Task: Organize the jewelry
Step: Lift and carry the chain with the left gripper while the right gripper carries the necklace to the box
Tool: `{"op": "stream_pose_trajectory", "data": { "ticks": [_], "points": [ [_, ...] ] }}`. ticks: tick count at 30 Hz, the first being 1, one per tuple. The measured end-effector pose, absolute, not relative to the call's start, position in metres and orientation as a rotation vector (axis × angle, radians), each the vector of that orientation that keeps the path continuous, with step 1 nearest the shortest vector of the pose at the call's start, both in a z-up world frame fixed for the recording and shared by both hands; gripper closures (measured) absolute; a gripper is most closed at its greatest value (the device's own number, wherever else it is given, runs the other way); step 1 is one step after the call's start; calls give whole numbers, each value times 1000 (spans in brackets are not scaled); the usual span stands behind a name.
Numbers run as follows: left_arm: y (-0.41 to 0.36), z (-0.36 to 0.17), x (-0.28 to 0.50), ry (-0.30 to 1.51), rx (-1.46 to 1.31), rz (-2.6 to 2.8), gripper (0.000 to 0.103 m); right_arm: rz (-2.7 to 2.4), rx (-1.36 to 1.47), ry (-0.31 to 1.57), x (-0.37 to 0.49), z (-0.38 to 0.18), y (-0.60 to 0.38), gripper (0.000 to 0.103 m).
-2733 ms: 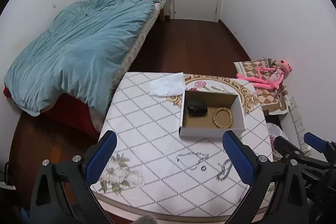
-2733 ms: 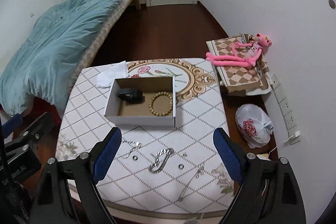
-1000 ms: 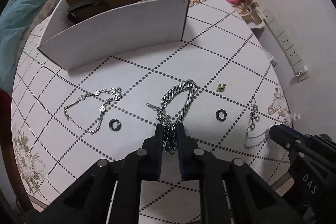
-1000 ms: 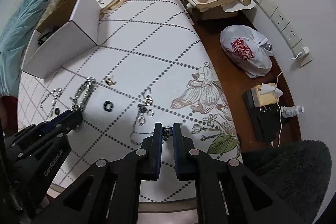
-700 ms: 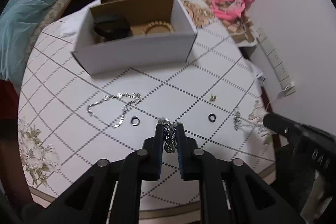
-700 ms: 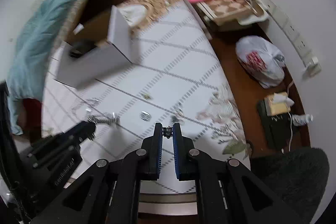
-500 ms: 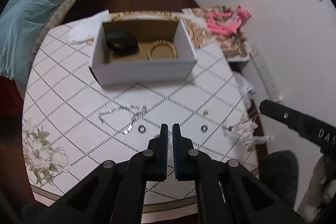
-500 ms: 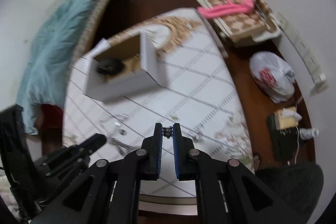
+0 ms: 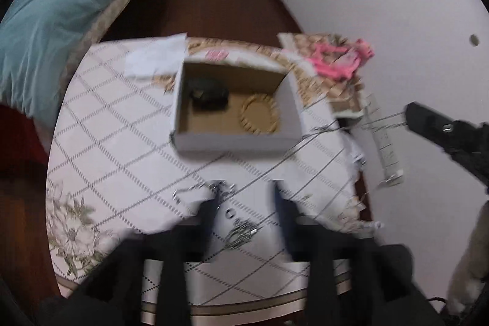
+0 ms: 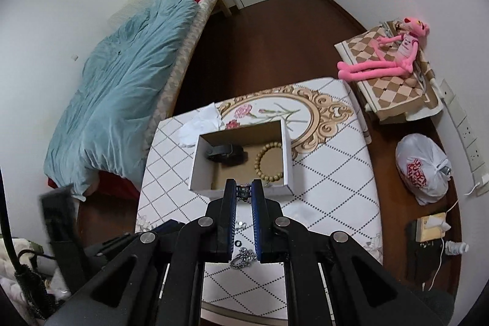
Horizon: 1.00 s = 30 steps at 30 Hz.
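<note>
Two tongs: right tongs (image 10: 244, 191) pinching a thin necklace (image 9: 308, 139), left tongs (image 9: 246, 197) apparently parted, chunky chain (image 9: 241, 232) beneath.

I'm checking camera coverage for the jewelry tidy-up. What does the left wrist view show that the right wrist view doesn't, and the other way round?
Only the left wrist view shows the thin necklace stretched in a long line over the table, plus the open left tool. Only the right wrist view shows the white bag on the floor and the right tool shut on the necklace's end. Both show the box holding the bead bracelet, and the chain heap lying on the table.
</note>
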<state>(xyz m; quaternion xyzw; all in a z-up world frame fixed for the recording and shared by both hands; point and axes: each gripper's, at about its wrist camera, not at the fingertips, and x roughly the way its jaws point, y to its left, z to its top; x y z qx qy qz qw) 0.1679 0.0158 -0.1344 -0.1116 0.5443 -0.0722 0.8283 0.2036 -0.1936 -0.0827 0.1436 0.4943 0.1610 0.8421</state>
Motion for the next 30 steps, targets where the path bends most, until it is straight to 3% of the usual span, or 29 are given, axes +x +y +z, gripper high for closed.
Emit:
{"op": "stream_pose_trajectory", "data": {
  "ticks": [1, 11, 18, 20, 21, 22, 30],
  "points": [
    [15, -144, 165, 1161, -221, -141, 36, 341, 301, 1059, 201, -89, -192, 93],
    [-20, -230, 144, 1314, -103, -135, 36, 260, 285, 1249, 161, -195, -203, 93],
    [-38, -253, 141, 1340, -20, -135, 38, 177, 199, 1322, 137, -252, -207, 93],
    [-46, -253, 139, 1307, 38, -139, 44, 162, 195, 1331, 134, -260, -210, 93],
    [-49, -252, 138, 1292, 66, -135, 62, 158, 196, 1335, 134, -262, -211, 93],
    [-50, -250, 138, 1279, 82, -141, 90, 153, 199, 1340, 134, -265, -213, 93],
    [-27, -220, 137, 1238, -95, -205, 95, 163, 265, 1325, 144, -249, -222, 93]
  ]
}}
